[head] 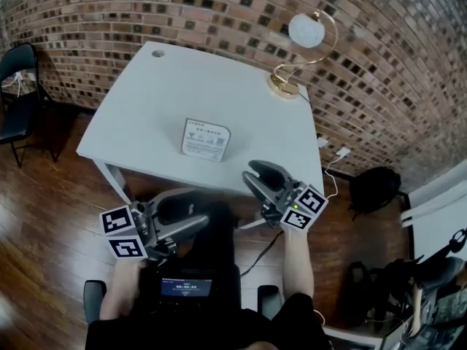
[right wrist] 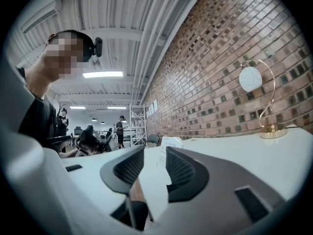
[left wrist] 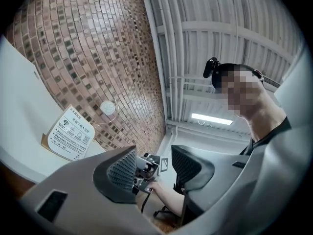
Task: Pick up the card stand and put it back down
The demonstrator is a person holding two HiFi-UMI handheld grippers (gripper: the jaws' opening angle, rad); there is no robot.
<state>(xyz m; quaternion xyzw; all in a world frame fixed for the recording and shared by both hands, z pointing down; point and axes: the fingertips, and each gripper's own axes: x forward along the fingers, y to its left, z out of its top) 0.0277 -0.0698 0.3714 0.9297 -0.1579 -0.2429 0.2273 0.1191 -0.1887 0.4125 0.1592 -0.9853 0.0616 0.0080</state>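
Note:
The card stand [head: 206, 139], a white printed sign, stands upright near the middle of the white table [head: 146, 115], a little toward its front edge. Both grippers hang below that edge, off the table. My left gripper [head: 197, 221] is open and empty; in its own view the left gripper [left wrist: 154, 165] points upward, with the card stand [left wrist: 72, 133] off to the left. My right gripper [head: 252, 175] is held level at the table's front right, open with nothing in it. From the right gripper [right wrist: 149, 168], the card stand [right wrist: 169, 142] shows small, beyond the jaws.
A gold arc lamp with a white round shade [head: 298, 49] stands at the table's far right corner. A black chair [head: 18, 93] is at the left, a black bag [head: 373, 188] and a white plug [head: 341, 152] on the wooden floor at the right. Brick wall behind.

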